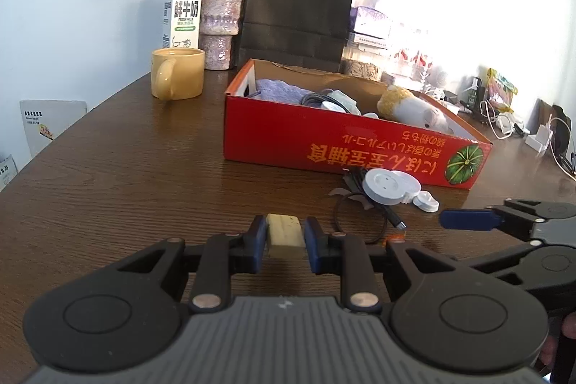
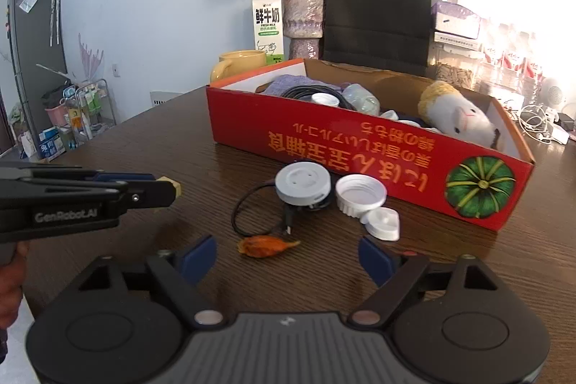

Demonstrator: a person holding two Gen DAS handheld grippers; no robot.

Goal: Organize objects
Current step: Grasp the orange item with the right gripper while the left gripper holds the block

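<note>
My left gripper [image 1: 284,236] is shut on a small pale yellow block [image 1: 283,234], held just above the brown table [image 1: 126,175]; the block [image 2: 172,185] also shows in the right wrist view. My right gripper [image 2: 288,258] stands open low over the table, with a dried orange flower bud [image 2: 268,246] lying just ahead between its fingers, untouched. Beyond it lie a white round disc [image 2: 302,182] with a black cable [image 2: 241,207], a white ribbed lid [image 2: 361,195] and a small white cap [image 2: 381,222]. Behind them stands an open red box [image 2: 360,146] holding a plush toy [image 2: 457,117], purple cloth and cables.
At the back stand a yellow mug [image 1: 177,72], a milk carton [image 1: 181,11], a vase of dried roses [image 1: 219,20] and a black paper bag [image 1: 298,13]. Chargers and white cables [image 1: 504,121] clutter the far right. The table edge curves away on the left.
</note>
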